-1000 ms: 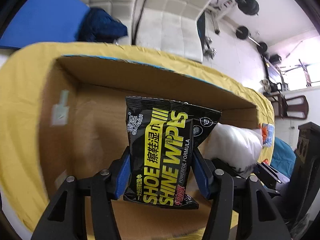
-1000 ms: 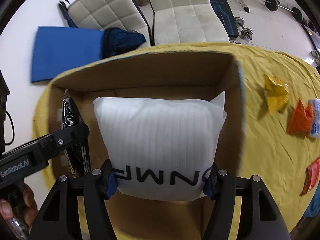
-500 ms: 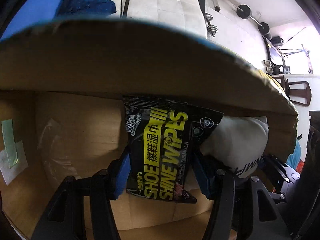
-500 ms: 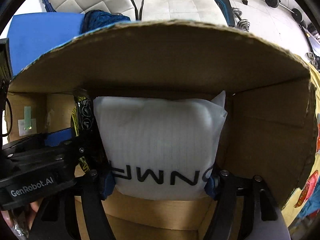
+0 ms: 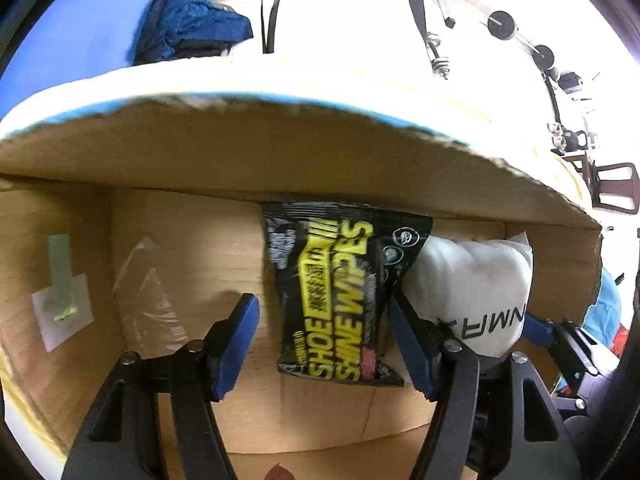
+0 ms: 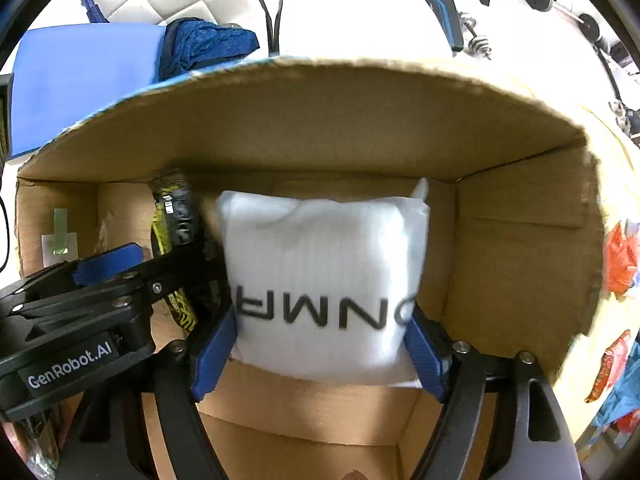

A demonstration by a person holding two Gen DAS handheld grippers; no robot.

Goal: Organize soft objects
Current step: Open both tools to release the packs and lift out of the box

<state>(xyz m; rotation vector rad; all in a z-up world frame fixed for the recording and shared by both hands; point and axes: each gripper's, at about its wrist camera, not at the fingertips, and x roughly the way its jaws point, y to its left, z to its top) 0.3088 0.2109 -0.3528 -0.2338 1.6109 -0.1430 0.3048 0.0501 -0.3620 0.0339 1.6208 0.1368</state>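
Observation:
Both grippers are inside a cardboard box [image 5: 248,152]. My left gripper [image 5: 324,316] is open; its left finger stands clear of the black and yellow shoe wipes pack [image 5: 340,292], which rests against the right finger and the box's far wall. My right gripper [image 6: 320,336] has both blue pads against the sides of a white padded pouch [image 6: 324,268] with black letters, low in the box [image 6: 320,128]. The pouch also shows in the left wrist view [image 5: 472,280], to the right of the wipes pack. The wipes pack [image 6: 176,216] and the left gripper [image 6: 152,268] show in the right wrist view.
The box stands on a yellow cloth [image 6: 616,184]. Several orange and red snack packets [image 6: 618,256] lie on the cloth to the right of the box. Beyond the box are a blue mat [image 6: 80,80], a dark blue cloth [image 6: 208,46], white padded seats and gym weights.
My left gripper has opened and let go of the wipes pack inside the box. Both grippers have gone deeper into the box. The right gripper has kept its hold on the pouch.

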